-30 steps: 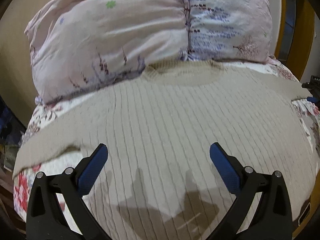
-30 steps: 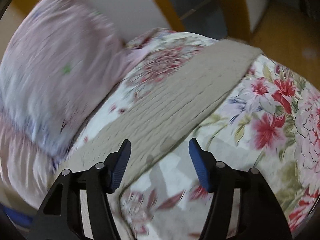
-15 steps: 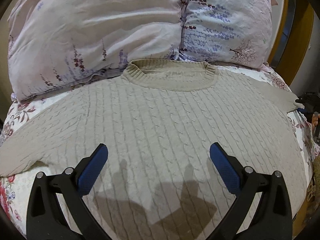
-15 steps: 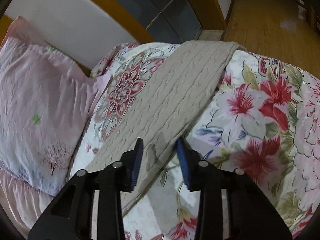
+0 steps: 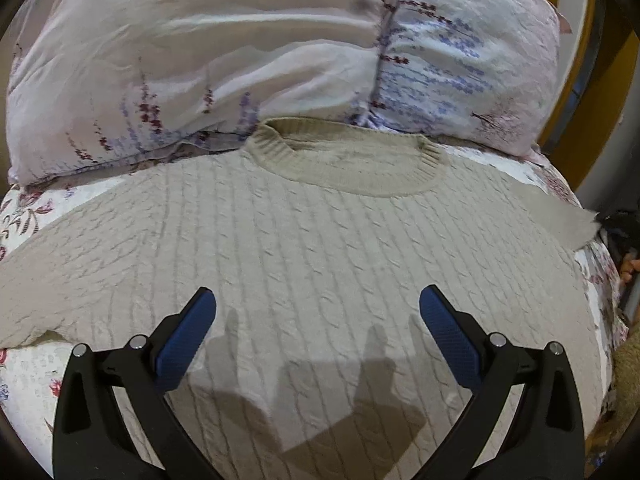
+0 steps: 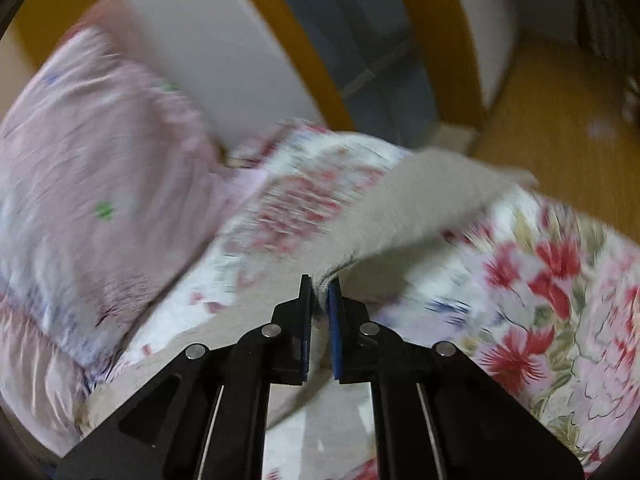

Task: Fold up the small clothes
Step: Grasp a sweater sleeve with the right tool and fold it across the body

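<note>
A beige cable-knit sweater [image 5: 320, 248] lies flat on the flowered bedspread [image 5: 28, 372], its collar [image 5: 348, 164] toward the pillows. My left gripper [image 5: 318, 312] is open and empty, hovering over the sweater's chest. In the right wrist view my right gripper [image 6: 320, 292] is shut on the edge of the sweater's sleeve [image 6: 420, 204] and holds it lifted off the bedspread [image 6: 560, 300]; that view is blurred. The pinched sleeve end also shows at the right of the left wrist view [image 5: 568, 220].
Two pale pink flowered pillows [image 5: 240, 60] lean at the head of the bed, just behind the collar. A wooden frame [image 6: 288, 40] and wooden floor [image 6: 560, 120] lie beyond the bed's right edge. A pillow [image 6: 80, 180] sits left of the right gripper.
My right gripper has closed on the sleeve's edge and lifted it. My left gripper has moved forward toward the collar, still open.
</note>
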`<state>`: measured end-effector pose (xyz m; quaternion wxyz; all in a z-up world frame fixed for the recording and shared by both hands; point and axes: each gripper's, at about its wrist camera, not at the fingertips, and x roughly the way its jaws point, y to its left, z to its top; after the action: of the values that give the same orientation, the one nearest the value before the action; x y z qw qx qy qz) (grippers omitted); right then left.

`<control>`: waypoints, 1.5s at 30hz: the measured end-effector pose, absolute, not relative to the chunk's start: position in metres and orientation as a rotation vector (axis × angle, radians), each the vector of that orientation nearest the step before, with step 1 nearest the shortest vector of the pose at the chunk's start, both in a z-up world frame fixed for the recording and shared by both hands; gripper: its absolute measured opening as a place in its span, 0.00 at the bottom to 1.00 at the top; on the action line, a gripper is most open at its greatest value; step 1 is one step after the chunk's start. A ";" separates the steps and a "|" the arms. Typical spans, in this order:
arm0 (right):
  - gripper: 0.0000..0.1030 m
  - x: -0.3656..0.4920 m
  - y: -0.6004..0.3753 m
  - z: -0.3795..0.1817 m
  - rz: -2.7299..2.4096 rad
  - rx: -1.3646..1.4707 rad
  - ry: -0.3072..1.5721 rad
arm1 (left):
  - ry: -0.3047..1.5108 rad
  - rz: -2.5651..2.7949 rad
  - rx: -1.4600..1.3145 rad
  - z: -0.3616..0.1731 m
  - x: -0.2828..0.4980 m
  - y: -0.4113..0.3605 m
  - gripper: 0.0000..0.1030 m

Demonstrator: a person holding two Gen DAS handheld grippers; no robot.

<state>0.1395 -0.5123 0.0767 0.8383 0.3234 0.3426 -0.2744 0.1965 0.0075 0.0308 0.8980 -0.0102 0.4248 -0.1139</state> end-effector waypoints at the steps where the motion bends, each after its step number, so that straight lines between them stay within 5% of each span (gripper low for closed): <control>1: 0.08 0.142 -0.505 0.084 -0.552 0.663 0.714 | 0.880 -0.231 -0.024 0.031 0.197 0.009 0.98; 9: 0.08 0.177 -0.360 0.129 -0.058 0.478 0.708 | 0.885 -0.376 -0.232 0.030 0.200 0.025 0.98; 15: 0.08 0.189 -0.254 0.065 0.164 0.369 0.958 | 0.889 -0.410 -0.348 0.028 0.200 0.032 0.98; 21: 0.09 0.183 -0.250 0.040 0.153 0.451 1.045 | 0.862 -0.416 -0.330 0.034 0.195 0.032 0.98; 25: 0.38 0.179 -0.272 0.045 0.119 0.613 1.034 | 0.882 -0.450 -0.375 0.034 0.198 0.033 0.98; 29: 0.45 0.178 -0.301 0.044 0.051 0.789 1.001 | 0.926 -0.480 -0.432 0.029 0.203 0.031 0.98; 37: 0.44 0.180 -0.340 0.043 -0.161 0.887 0.922 | 0.995 -0.513 -0.527 0.016 0.213 0.028 0.98; 41: 0.18 0.185 -0.343 0.051 -0.244 0.804 0.897 | 1.001 -0.511 -0.537 0.014 0.215 0.031 0.98; 45: 0.12 0.194 -0.316 0.076 -0.212 0.646 0.837 | 0.998 -0.524 -0.570 0.014 0.215 0.035 0.98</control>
<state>0.1944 -0.3165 0.0762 0.8582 0.3074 0.3985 -0.1011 0.2151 0.0347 0.0144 0.8072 -0.2664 0.4665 -0.2447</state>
